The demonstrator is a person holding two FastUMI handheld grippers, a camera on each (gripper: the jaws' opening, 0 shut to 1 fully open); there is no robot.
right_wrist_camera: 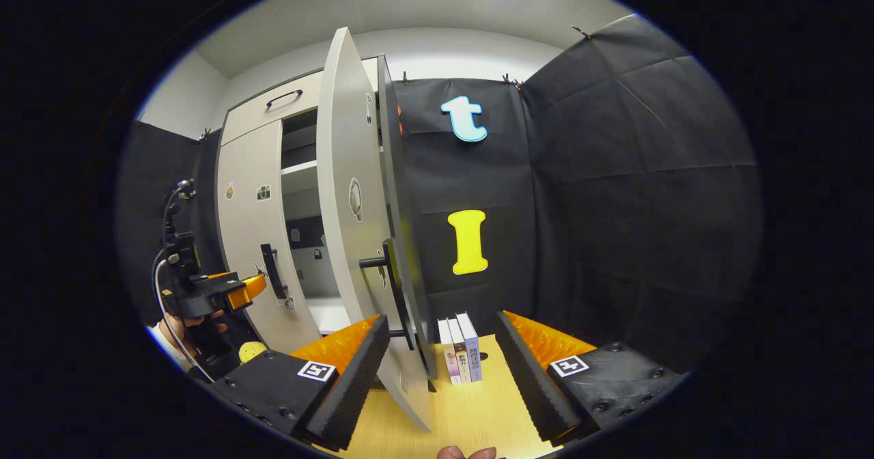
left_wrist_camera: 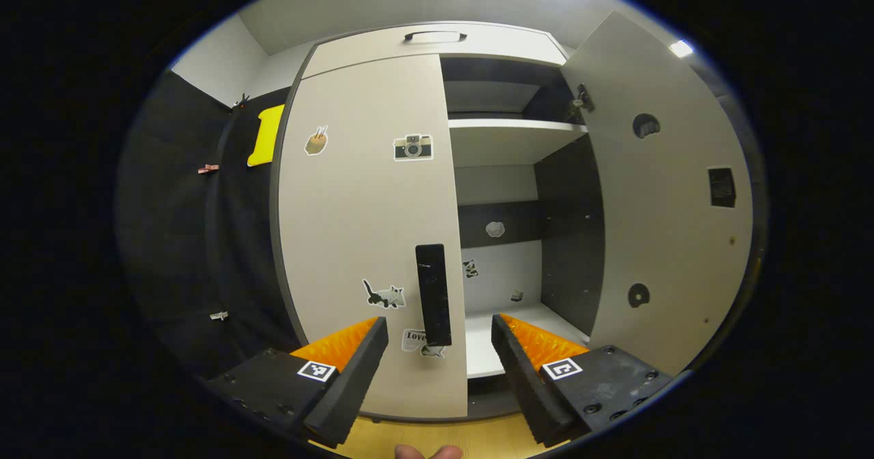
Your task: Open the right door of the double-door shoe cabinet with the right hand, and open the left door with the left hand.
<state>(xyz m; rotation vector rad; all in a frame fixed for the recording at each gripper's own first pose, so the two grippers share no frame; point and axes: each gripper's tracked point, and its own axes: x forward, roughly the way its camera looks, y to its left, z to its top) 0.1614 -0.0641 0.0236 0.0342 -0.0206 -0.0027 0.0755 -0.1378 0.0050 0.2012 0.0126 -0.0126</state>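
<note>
The grey shoe cabinet's left door (left_wrist_camera: 362,240) is closed and carries several stickers and a black bar handle (left_wrist_camera: 434,295). My left gripper (left_wrist_camera: 440,350) is open just in front of that handle, its fingers on either side and apart from it. The right door (left_wrist_camera: 666,199) stands swung wide, baring the shelves (left_wrist_camera: 515,126). In the right gripper view the right door (right_wrist_camera: 348,192) is seen edge-on with its black handle (right_wrist_camera: 396,295) between my fingers; my right gripper (right_wrist_camera: 442,350) is open around it without pressing. The left gripper (right_wrist_camera: 229,291), held by a hand, hovers by the left door's handle (right_wrist_camera: 271,270).
Three books (right_wrist_camera: 461,350) stand upright on the wooden floor (right_wrist_camera: 471,411) against the black cloth wall, right of the open door. A drawer with a black handle (left_wrist_camera: 434,36) tops the cabinet. Black cloth walls close in both sides.
</note>
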